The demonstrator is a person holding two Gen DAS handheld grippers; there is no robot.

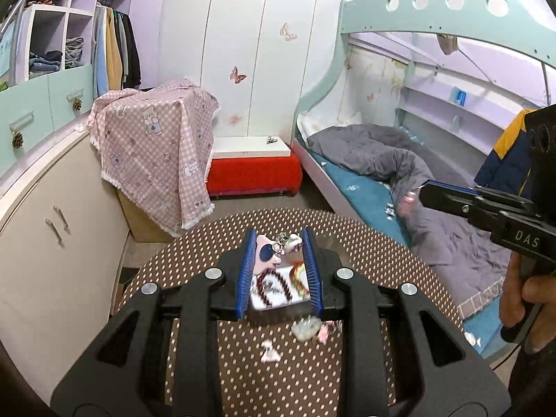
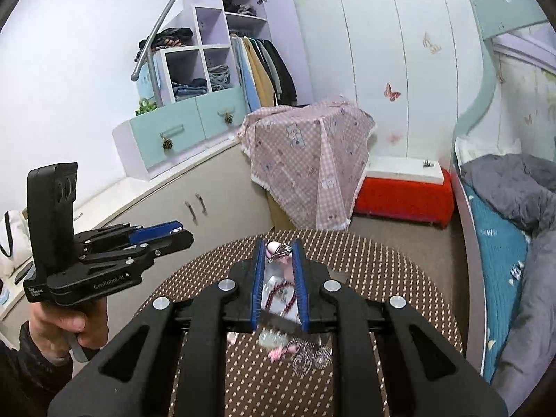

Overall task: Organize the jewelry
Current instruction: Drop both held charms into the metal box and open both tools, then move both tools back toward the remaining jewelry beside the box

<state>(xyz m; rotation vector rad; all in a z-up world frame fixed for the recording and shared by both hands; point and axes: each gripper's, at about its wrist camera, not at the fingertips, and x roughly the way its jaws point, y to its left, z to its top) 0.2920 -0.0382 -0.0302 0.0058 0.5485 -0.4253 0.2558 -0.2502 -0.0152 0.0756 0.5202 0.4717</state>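
A clear jewelry box (image 1: 278, 292) stands on a round dotted table (image 1: 365, 243). It holds a dark red bead necklace (image 1: 274, 285), a pink piece with a blue disc (image 1: 266, 253) and small trinkets. My left gripper (image 1: 279, 239) hovers open above the box with nothing between its pads. My right gripper (image 2: 277, 248) is shut on a pink hair clip with a silver clasp (image 2: 278, 251), held above the box (image 2: 278, 299). Loose clips (image 1: 307, 326) and silver hoops (image 2: 305, 356) lie on the table near me.
A cloth-covered box (image 1: 156, 146) and a red bench (image 1: 253, 173) stand beyond the table. A bunk bed with a grey quilt (image 1: 382, 160) is on the right. Cream cabinets (image 1: 52, 229) line the left.
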